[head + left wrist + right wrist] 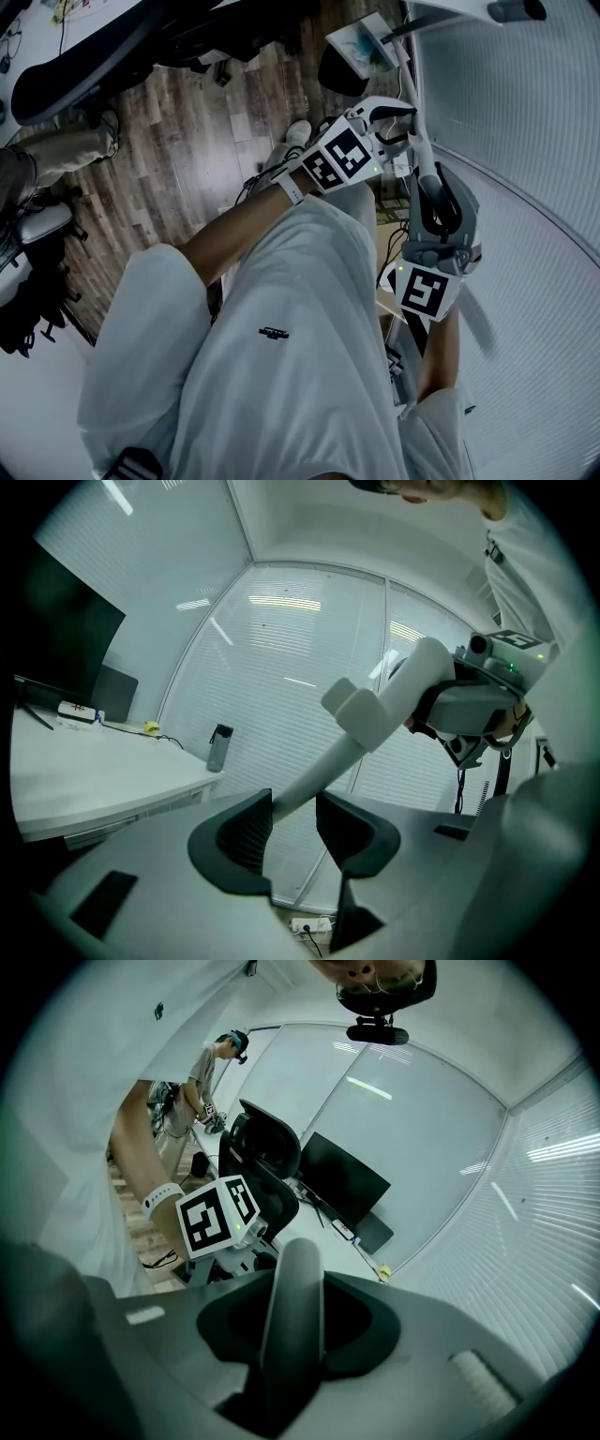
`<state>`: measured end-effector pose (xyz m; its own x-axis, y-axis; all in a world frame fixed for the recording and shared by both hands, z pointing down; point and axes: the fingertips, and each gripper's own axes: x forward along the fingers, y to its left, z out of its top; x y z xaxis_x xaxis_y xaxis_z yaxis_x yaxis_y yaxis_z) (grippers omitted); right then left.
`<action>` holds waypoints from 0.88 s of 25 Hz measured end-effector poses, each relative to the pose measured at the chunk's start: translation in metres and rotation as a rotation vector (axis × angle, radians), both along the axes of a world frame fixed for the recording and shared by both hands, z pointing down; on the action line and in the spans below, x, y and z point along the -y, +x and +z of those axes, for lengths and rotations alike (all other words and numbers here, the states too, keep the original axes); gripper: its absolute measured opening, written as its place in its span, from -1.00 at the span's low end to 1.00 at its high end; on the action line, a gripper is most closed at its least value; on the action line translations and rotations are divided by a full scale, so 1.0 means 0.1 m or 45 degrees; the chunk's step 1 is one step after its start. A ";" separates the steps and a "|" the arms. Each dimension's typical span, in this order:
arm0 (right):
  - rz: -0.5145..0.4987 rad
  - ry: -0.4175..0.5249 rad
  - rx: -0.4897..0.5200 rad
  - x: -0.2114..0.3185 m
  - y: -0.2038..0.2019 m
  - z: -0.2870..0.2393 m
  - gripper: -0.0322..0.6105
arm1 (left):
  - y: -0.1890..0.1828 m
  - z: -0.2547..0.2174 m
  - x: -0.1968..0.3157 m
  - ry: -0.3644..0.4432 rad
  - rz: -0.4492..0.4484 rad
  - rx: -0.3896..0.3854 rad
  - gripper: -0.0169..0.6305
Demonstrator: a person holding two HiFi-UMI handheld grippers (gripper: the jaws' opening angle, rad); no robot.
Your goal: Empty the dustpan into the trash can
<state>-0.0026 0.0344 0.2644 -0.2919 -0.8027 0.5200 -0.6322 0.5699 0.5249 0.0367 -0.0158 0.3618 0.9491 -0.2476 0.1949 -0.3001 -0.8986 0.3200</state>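
gripping the dustpan handle [370,719] with both tools, you have the left gripper [292,810] closed on its thin pale shaft, a pad pressing on either side. the right gripper [292,1330] is clamped narrow around the thicker part of the same pole, ahead of the left gripper's jaws and up to their right. in the head view the dustpan [364,42] sits at the pole's far end, beyond the left gripper, above the wood floor [187,122]. something pale and bluish shows in its tray, too blurred to name. a dark rounded shape [339,70] lies just beside the pan, too unclear to identify. off to the left gripper's left, a bottle [218,748] stands upright on a white desk [84,771], its contents hidden.
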 end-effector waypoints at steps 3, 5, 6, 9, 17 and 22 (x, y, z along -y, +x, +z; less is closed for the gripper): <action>-0.015 -0.004 -0.008 -0.02 -0.02 0.00 -0.54 | -0.02 0.00 -0.01 -0.003 -0.014 -0.001 -0.50; -0.025 -0.001 -0.010 -0.02 -0.03 0.01 -0.54 | -0.03 0.01 -0.01 -0.004 -0.020 0.001 -0.50; -0.027 0.000 -0.011 -0.03 -0.03 0.02 -0.54 | -0.03 0.01 -0.01 -0.003 -0.024 0.001 -0.50; -0.034 0.002 -0.011 -0.03 -0.04 0.02 -0.54 | -0.04 0.01 -0.01 -0.001 -0.034 -0.002 -0.50; -0.060 0.010 -0.018 -0.02 -0.07 -0.02 -0.54 | -0.07 -0.03 0.01 0.000 -0.051 0.000 -0.50; -0.065 0.014 -0.017 -0.01 -0.07 -0.02 -0.54 | -0.07 -0.04 0.03 0.002 -0.059 0.002 -0.50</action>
<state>-0.0094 0.0352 0.2620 -0.3258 -0.7925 0.5155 -0.5954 0.5955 0.5393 0.0295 -0.0185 0.3580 0.9363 -0.2917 0.1955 -0.3419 -0.8843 0.3180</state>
